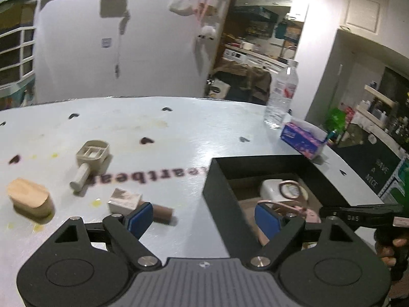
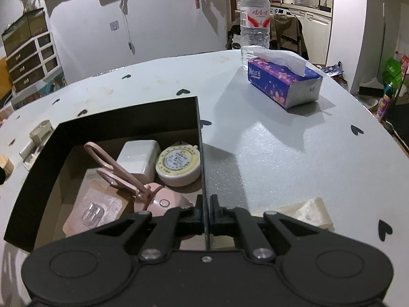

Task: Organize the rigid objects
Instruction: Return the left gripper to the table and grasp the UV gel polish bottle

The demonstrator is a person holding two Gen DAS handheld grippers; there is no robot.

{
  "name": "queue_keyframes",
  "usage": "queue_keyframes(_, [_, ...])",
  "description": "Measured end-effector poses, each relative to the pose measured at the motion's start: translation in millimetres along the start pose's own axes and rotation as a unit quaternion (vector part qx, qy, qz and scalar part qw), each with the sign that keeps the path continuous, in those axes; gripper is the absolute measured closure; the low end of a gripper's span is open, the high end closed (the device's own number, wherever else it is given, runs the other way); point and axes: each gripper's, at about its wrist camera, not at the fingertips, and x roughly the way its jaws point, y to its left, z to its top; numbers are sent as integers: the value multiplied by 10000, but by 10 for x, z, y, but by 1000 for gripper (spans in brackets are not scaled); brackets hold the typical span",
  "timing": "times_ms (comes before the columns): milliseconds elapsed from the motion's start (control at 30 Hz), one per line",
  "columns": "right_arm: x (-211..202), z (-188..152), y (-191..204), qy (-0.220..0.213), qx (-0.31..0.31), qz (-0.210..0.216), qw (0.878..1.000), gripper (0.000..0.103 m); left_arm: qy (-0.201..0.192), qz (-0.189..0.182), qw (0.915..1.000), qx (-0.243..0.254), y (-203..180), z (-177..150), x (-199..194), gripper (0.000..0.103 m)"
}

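A black box (image 1: 219,194) stands on the white table; it also shows in the right wrist view (image 2: 122,117). It holds pink scissors (image 2: 120,171), a white adapter (image 2: 138,158), a round tape measure (image 2: 177,166) and a packaged hook (image 2: 94,211). My right gripper (image 2: 204,212) is shut on the box's right wall. My left gripper (image 1: 204,217) is open and empty above the box's left wall. On the table left of the box lie a beige stamp with a handle (image 1: 89,161), a wooden block (image 1: 29,197), a small white block (image 1: 124,200) and a brown cylinder (image 1: 163,213).
A water bottle (image 2: 254,23) and a purple tissue box (image 2: 283,81) stand at the table's far right. A clear wrapper (image 2: 306,212) lies by my right gripper. The table edge curves round on the right.
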Motion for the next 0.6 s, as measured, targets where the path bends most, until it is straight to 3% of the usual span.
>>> queue_keyframes(600, [104,48,12,471,-591,157,9970,99,-176,373,9975,-581,369,-163,-143,16])
